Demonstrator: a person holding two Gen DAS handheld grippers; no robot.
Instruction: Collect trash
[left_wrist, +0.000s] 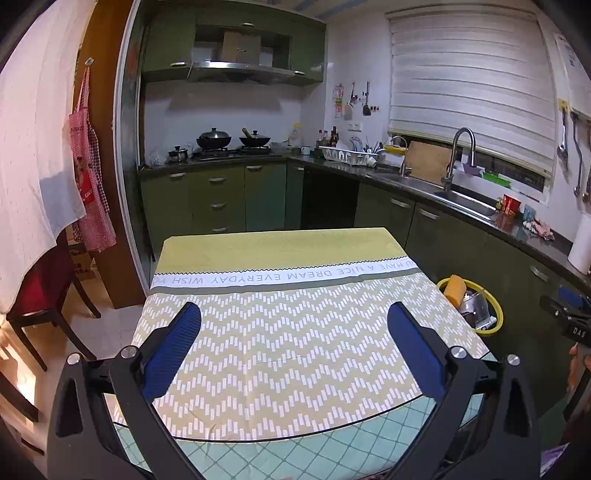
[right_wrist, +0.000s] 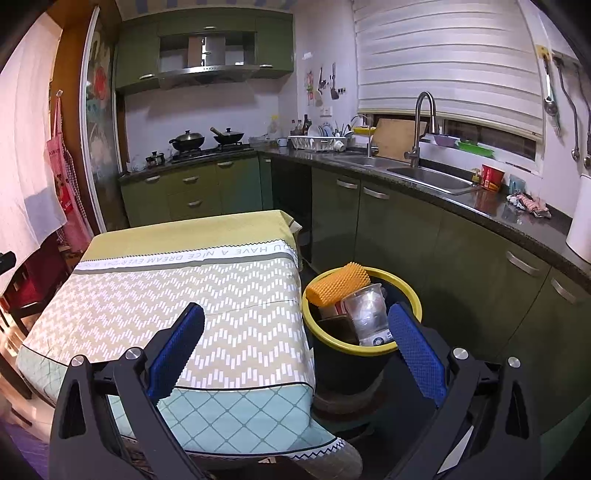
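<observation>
At the right of the left wrist view, the table (left_wrist: 458, 325) hides part of the bin (left_wrist: 496, 314). The right gripper (left_wrist: 569, 314) is cut off at the right edge.

In the right wrist view, a blue finger (right_wrist: 413, 347) covers the bin's near rim.

Left gripper (left_wrist: 293, 321): jaws spread wide, nothing between the blue pads (left_wrist: 173, 349), pointing forward and level. Right gripper (right_wrist: 295, 325): same, jaws wide apart, pads (right_wrist: 413, 354) bare, nothing gripped. Right gripper also shows at the right edge of the left wrist view, with part of the hand (left_wrist: 576, 363) behind it.
</observation>
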